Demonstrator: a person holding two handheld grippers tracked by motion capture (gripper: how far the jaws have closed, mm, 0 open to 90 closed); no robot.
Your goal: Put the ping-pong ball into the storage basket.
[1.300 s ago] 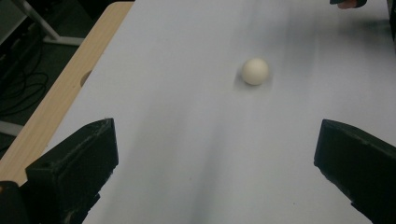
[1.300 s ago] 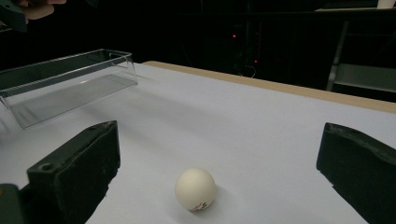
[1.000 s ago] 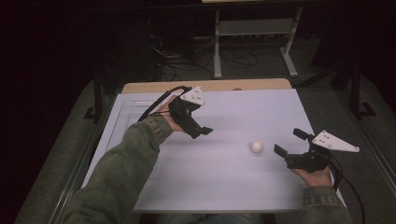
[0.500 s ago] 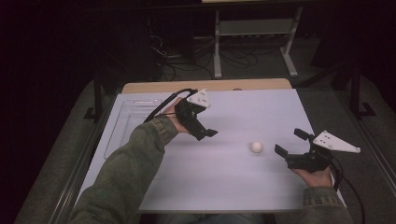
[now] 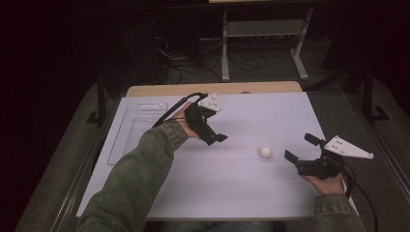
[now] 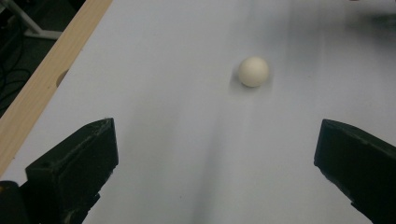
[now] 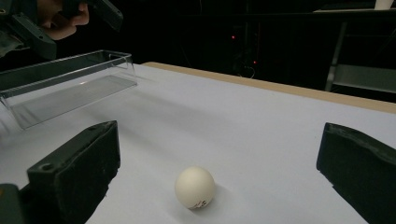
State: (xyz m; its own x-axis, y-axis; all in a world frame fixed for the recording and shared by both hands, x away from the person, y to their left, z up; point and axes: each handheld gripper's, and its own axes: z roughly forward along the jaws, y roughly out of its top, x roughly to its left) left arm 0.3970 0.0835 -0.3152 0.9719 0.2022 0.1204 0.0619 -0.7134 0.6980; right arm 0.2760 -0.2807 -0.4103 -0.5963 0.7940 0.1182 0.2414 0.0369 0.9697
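Swinging my left gripper (image 5: 220, 137) closer toward the ball (image 5: 265, 152), jaws spread wide and empty, I am lining up a grab; the ball is sitting ahead on the surface (image 5: 232, 188), just before my open right gripper (image 5: 299, 148).

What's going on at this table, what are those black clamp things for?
A person holds a two-jaw gripper in each hand over a white table. A small white ball lies loose between them. The right gripper sits close to the ball, jaws wide open and aimed at it; the left gripper hovers farther off, also open. Nothing is gripped yet. A clear plastic tray stands empty at the table's left.
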